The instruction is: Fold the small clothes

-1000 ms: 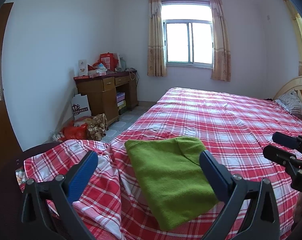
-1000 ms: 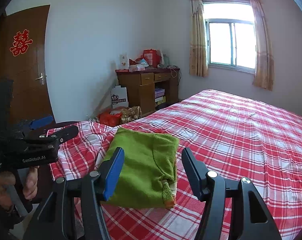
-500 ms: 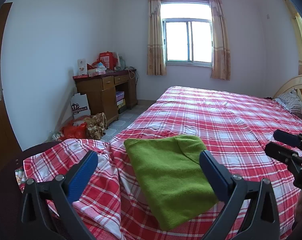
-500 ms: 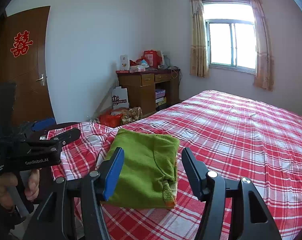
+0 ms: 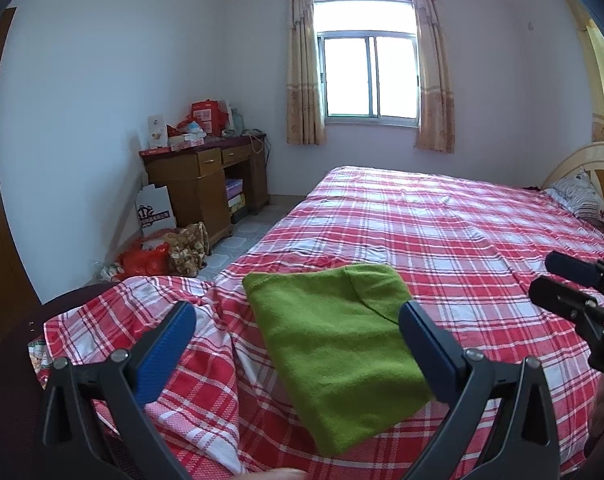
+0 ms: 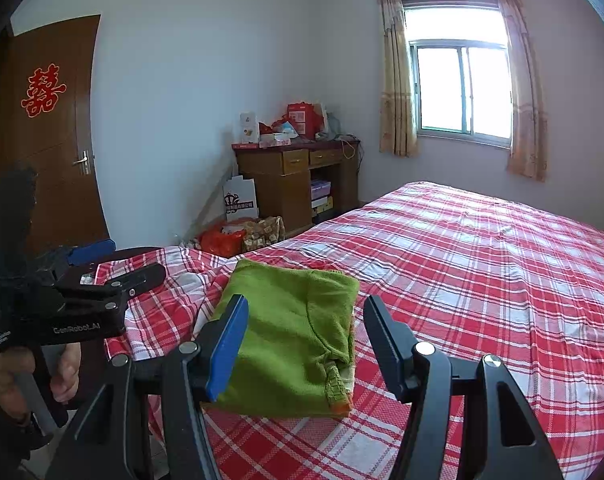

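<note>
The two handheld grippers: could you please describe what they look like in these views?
The left gripper and the right gripper are alike: black angular frames with silver pivot bolts, each carrying two flat fingers faced with blue pads. Seen from the right wrist, the left gripper's black body bears white "GenRobot.AI" lettering and sits on a grey handle.

Left gripper [image 5: 296,322] gaping, right gripper [image 6: 305,320] gaping — both empty

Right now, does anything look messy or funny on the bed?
A bit. The checked sheet is bunched up at the near corner, left of the green top. The top is folded, but an orange-edged cuff pokes out at its near edge.
</note>
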Action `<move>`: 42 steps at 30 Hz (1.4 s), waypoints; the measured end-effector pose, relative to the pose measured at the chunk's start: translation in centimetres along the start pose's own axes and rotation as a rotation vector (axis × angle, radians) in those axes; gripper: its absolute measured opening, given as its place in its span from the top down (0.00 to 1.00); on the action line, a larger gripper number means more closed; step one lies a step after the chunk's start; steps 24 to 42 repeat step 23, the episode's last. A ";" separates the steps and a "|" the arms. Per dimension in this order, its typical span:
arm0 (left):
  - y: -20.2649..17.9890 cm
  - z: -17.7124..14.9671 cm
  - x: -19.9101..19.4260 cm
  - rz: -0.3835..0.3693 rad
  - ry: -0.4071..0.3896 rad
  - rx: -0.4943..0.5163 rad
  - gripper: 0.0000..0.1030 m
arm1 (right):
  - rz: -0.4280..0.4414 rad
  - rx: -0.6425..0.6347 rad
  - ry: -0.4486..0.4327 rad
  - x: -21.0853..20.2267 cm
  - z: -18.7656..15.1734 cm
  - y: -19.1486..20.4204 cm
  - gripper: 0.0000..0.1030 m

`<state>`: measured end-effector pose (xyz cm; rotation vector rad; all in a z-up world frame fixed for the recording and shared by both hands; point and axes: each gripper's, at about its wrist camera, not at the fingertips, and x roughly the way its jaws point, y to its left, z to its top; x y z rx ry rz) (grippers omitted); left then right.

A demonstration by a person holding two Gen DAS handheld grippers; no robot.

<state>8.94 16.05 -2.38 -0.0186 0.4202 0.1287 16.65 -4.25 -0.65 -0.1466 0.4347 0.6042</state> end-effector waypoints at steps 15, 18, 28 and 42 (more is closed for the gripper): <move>-0.1 0.0 0.2 0.025 -0.002 0.012 0.00 | 0.004 0.002 0.000 -0.1 0.0 0.2 0.41; -0.1 -0.1 0.2 0.029 -0.005 0.018 0.00 | 0.005 0.000 0.003 -0.1 0.0 0.3 0.41; -0.2 -0.2 0.5 0.033 -0.001 0.022 0.00 | 0.002 0.006 0.004 -0.1 -0.4 0.3 0.41; -0.2 -0.2 0.5 0.033 -0.001 0.022 0.00 | 0.002 0.006 0.004 -0.1 -0.4 0.3 0.41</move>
